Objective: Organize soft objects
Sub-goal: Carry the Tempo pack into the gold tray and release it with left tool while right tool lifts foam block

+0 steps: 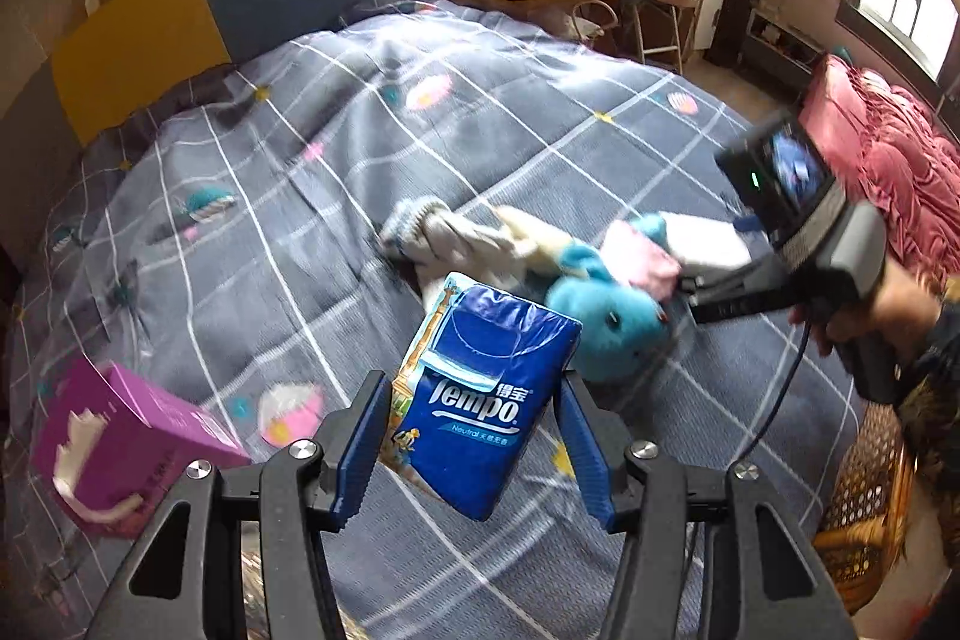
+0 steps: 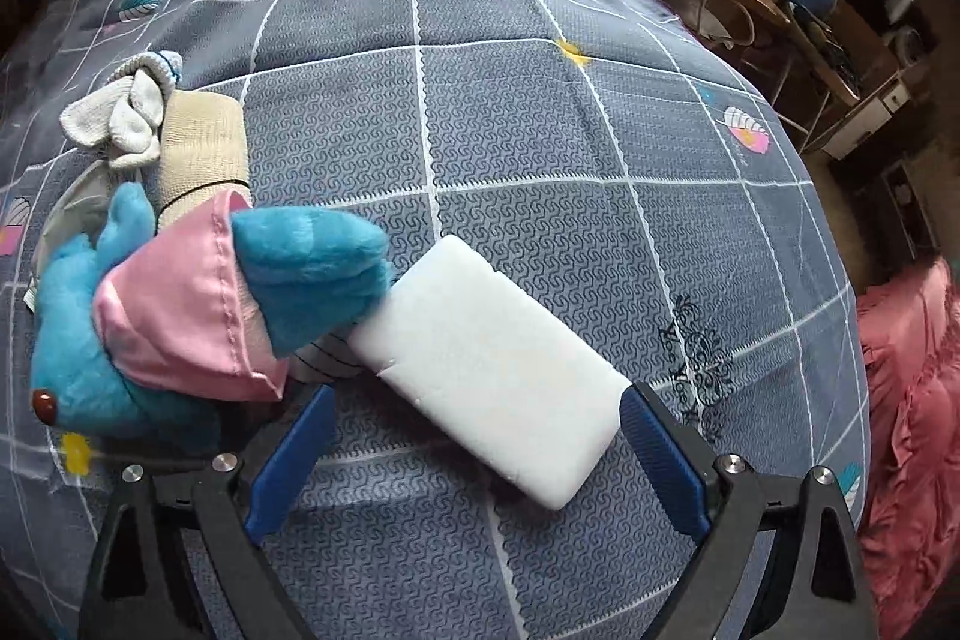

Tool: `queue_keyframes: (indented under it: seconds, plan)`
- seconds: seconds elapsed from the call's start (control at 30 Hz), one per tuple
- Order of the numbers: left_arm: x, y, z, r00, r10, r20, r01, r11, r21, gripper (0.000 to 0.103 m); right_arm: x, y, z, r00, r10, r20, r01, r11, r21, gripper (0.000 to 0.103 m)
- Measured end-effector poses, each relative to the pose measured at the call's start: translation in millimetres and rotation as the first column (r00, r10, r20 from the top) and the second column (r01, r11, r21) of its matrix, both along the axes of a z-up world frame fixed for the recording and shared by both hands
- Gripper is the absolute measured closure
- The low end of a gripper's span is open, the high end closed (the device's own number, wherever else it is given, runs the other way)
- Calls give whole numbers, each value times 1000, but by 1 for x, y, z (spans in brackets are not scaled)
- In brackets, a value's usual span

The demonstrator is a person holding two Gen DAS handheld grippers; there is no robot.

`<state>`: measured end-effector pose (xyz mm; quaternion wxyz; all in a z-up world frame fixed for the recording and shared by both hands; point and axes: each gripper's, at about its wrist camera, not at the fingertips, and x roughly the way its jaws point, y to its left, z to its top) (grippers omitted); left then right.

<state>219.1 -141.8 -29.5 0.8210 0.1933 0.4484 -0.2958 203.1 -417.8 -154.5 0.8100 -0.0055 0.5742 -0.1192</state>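
While the left gripper [image 1: 474, 436] holds a blue tissue pack [image 1: 480, 400] lifted clear of the bedspread [image 1: 336, 148], the right gripper [image 2: 474, 454] stands with its jaws spread wide around a white foam block [image 2: 492, 364], neither pad pressing on it. That block lies flat on the bedspread with its long axis running diagonally between the jaws, its far end touching the blue plush toy [image 2: 312, 274]. The pile of plush, grey sock [image 2: 132, 112] and beige roll [image 2: 204, 148] sits to the block's left, nearer the right hand. A purple tissue box [image 1: 132, 442] lies well apart. Whether the right pad grazes the block's corner is hard to say; the left-wrist view is blurred there.
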Motion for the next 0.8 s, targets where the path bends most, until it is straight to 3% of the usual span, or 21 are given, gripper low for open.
queue_keyframes:
  seconds: [0.17, 0.3, 0.5, 0.63, 0.8]
  plan:
    - [63, 27, 38, 993, 119, 21, -118, 992, -38, 46, 6, -9, -12, 999, -7, 45, 7, 1000, -9, 3]
    - [110, 82, 61, 957, 285, 52, -282, 958, -53, 46, 5, -10, -12, 999, -3, 51, 4, 1000, -20, 5]
    - [135, 215, 62, 826, 559, 73, -557, 829, -37, 46, 6, -11, -13, 999, -5, 54, 7, 1000, -30, 2]
    - [106, 297, 46, 742, 668, 63, -667, 744, -34, 47, 8, -12, -13, 998, -9, 62, 11, 999, -36, 1]
    - [37, 377, 19, 658, 753, 10, -750, 657, -76, 46, 10, -15, -14, 997, -7, 73, 9, 1000, -30, 2]
